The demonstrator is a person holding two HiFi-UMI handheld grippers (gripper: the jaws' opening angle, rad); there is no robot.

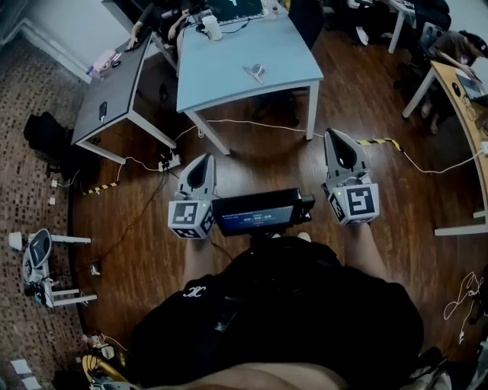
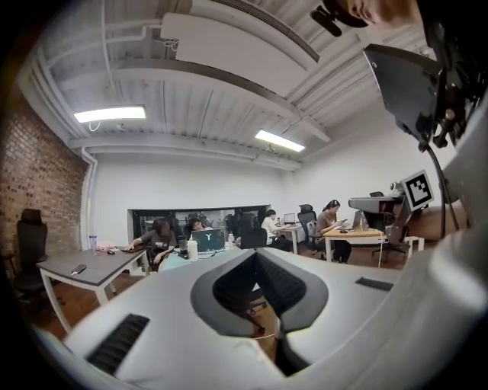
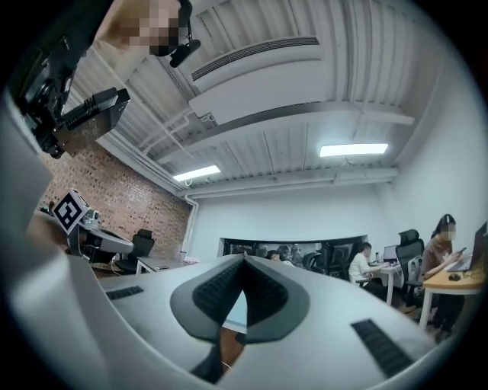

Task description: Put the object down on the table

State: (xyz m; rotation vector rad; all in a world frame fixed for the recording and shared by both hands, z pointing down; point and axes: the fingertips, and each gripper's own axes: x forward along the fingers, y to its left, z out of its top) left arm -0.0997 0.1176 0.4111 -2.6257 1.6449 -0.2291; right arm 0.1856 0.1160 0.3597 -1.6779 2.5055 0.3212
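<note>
A small silvery object (image 1: 255, 72) lies on the light blue table (image 1: 229, 76) ahead of me. Both grippers hover over the wooden floor, short of the table's near edge and pointing toward it. The left gripper (image 1: 204, 158) is shut, its jaws meeting with nothing between them, as the left gripper view (image 2: 255, 254) also shows. The right gripper (image 1: 333, 135) is shut and empty too, its jaws touching in the right gripper view (image 3: 244, 260). Neither gripper touches the object or the table.
A white cup (image 1: 213, 29) and a laptop (image 1: 236, 9) stand at the blue table's far end. A grey table (image 1: 114, 84) with a phone (image 1: 102, 112) is at the left. Cables (image 1: 252, 123) cross the floor. People sit at desks behind. A small screen (image 1: 255, 214) hangs between the grippers.
</note>
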